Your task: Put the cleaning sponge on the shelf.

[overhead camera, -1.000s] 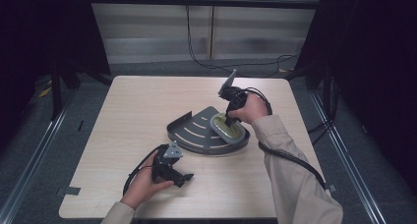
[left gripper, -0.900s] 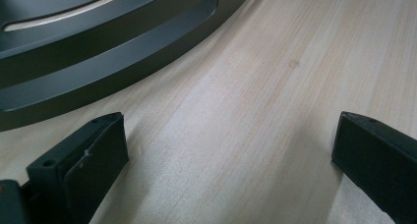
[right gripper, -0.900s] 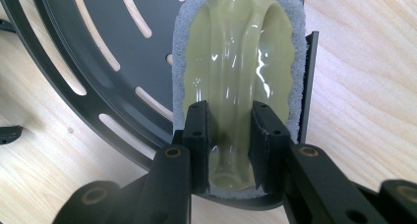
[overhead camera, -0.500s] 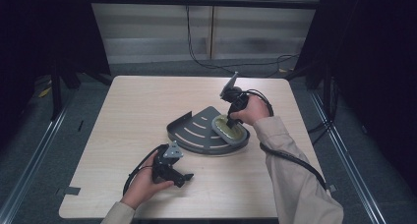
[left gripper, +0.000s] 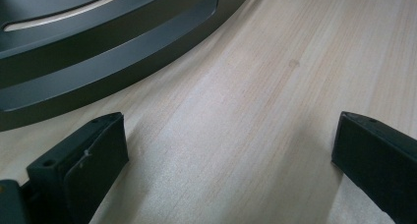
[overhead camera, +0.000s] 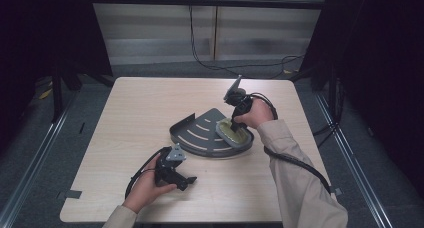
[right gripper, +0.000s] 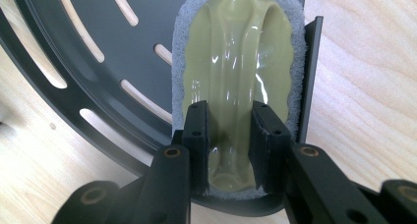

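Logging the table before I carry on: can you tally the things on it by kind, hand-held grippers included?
Dark slotted corner tray: 1
Olive-green scrubber with a grey pad, lying in the tray with the right gripper's jaws closed on its handle ridge: 1
Hand-held grippers, left gripper with jaws apart over bare table and right gripper: 2
Total: 4

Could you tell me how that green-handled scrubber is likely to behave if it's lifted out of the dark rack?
The scrubber probably lifts stiffly: the right gripper is shut on its moulded ridge. Its glossy top looks slippery. The grey pad edge seems soft and light.
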{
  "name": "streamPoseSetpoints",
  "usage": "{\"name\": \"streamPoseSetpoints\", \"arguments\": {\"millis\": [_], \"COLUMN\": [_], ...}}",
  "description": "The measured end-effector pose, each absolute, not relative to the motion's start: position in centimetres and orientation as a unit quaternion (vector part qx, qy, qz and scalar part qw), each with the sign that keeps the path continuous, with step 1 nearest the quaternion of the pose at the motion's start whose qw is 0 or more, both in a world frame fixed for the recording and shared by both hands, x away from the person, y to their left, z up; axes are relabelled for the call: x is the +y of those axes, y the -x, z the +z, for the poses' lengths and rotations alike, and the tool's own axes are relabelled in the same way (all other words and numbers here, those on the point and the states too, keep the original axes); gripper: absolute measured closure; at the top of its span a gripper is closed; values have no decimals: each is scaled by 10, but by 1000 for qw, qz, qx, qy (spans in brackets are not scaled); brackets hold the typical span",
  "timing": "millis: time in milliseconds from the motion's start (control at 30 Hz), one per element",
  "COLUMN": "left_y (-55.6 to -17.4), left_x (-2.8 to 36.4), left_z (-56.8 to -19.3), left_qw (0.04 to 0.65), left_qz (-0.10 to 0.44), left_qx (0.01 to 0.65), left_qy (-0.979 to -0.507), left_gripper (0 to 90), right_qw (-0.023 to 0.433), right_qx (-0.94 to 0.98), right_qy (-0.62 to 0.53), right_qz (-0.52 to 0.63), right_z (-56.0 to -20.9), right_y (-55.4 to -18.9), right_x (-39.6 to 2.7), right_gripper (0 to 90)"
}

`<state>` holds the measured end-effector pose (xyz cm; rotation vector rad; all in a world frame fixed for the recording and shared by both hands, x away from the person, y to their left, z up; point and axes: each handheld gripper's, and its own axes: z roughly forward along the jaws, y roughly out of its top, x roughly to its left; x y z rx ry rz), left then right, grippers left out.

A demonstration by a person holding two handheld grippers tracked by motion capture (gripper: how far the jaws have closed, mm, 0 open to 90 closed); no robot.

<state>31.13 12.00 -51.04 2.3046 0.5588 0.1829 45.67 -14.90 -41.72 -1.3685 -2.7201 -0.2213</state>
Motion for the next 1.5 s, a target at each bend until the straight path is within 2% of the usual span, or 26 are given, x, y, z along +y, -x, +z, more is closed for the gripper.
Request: {"name": "streamPoseSetpoints", "arguments": {"millis": [1100,1267,1500], "left_y": [-311,-311,-311], "left_x": [120,120,120], "left_z": [-510,-510,-510], "left_qw": [372,372,373], "left_qz": [72,71,71], "left_qx": [218,218,218], "left_qy": [-899,-899,-899], "left_gripper": [0,0,0], "right_qw": [42,33,17], "right_qx": [-891,-893,-893], "right_qy": [446,442,444], "right_qz": [-70,-73,-74], "right_z": [-422,-420,-416], "right_y": [-452,-452,-452], "right_x": [-151,-153,-154], "right_gripper": [697,657,544]}}
